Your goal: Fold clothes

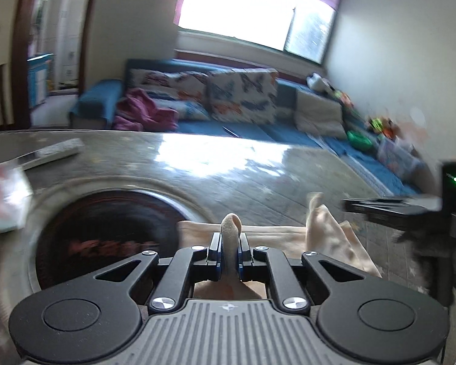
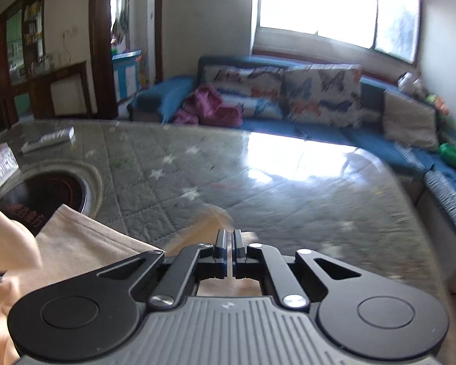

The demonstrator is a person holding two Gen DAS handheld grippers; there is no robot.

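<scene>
Glass-topped table point(image 2: 258, 182) fronts blue sofa point(image 2: 334, 133) under window point(image 2: 316, 3).

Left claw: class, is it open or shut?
Shut: the left claw pinches a fold of the beige garment, which pokes up between its fingers.

Daylight pours in from the big window point(image 1: 252, 9) at the back, and it's totally blown out to white in both views. It throws a hard white glare patch onto the glossy tabletop point(image 2: 304, 164). Everything's smeared with motion blur, worst on the sofa cushions point(image 2: 288, 97) and toward the frame edges. Fisheye bends the door frame point(image 1: 21, 48) and table rim, with dark vignetting in the corners. The near gripper bodies stay sharp.
</scene>
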